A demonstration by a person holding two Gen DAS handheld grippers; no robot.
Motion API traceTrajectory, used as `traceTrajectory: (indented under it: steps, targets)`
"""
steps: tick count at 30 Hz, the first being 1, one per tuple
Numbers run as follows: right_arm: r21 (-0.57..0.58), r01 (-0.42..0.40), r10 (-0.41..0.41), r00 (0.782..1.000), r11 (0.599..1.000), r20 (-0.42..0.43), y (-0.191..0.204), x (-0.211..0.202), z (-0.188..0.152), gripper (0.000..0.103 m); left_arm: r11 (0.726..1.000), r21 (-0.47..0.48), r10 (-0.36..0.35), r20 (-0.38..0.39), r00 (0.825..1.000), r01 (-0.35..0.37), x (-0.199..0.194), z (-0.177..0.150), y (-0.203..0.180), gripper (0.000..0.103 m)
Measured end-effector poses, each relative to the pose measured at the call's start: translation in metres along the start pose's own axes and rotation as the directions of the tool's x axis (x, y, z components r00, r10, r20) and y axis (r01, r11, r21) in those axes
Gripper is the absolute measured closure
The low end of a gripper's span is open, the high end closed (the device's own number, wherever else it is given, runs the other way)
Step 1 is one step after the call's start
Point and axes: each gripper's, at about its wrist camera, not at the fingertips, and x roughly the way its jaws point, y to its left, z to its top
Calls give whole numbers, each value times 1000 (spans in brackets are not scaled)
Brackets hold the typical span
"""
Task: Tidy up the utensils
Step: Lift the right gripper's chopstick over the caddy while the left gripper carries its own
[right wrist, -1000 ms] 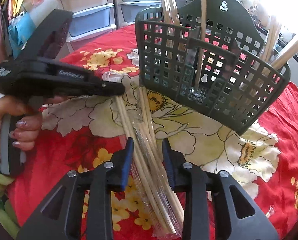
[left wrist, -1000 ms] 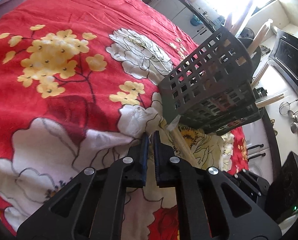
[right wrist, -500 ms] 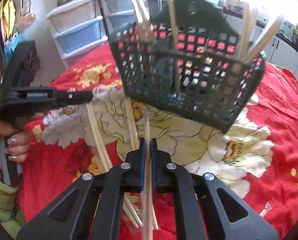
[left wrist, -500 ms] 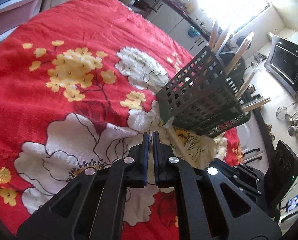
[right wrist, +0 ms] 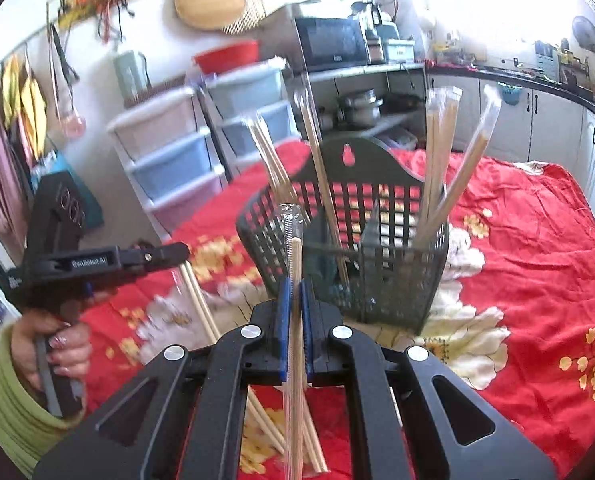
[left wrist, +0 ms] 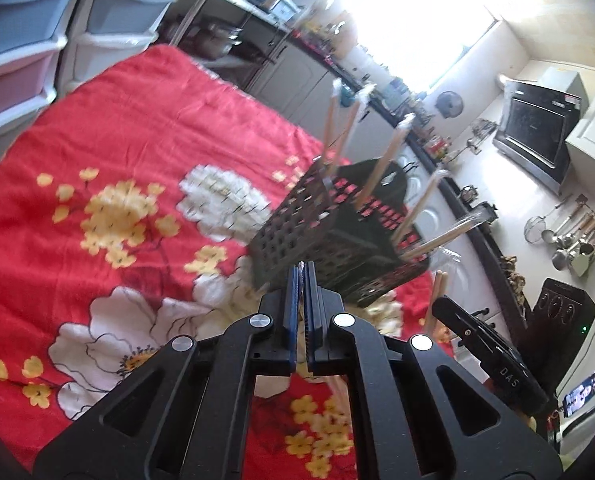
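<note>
- Right gripper (right wrist: 293,300): pads pressed tight on a wrapped chopstick pair (right wrist: 295,272), lifted off the cloth, tip pointing up and forward toward the basket (right wrist: 377,280).
- Plastic sleeve end poking past the wooden tip, just in front of the basket's near wall.
- Left gripper (left wrist: 303,280): fingers pressed together, a thin sliver between the pads, too small to identify; seen from the right wrist at the left, held level above the cloth (right wrist: 165,254).
- Dark lattice basket standing on the red flowered cloth (right wrist: 537,240), several wrapped chopstick pairs (right wrist: 437,152) upright or leaning inside.
- More loose chopsticks (right wrist: 201,308) lying on the cloth below and between both grippers.
- Stacked plastic drawers (right wrist: 173,160) beyond the table.
</note>
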Motion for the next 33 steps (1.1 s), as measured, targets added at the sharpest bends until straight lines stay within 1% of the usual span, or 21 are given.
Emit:
traceTrajectory:
  steps: [3,9,16,33]
  targets:
    - [-2,-5,5,999,1000,41,-1,-13,7,97,999,27,-21,14,1000,20,-5,4,-13,102]
    - [-13,1,0,994,1000,111,8,-30,19,97,996,70,-57,34,998,55,-9,12,-36,103]
    - [-15,20,-17,985,1000,172,10,-43,29,97,988,124,-101,50,994,95,-13,20,-63,103]
    - [-16,54,-48,962,998,271,4,-62,50,97,959,241,-174,88,981,149,-21,47,-122,103]
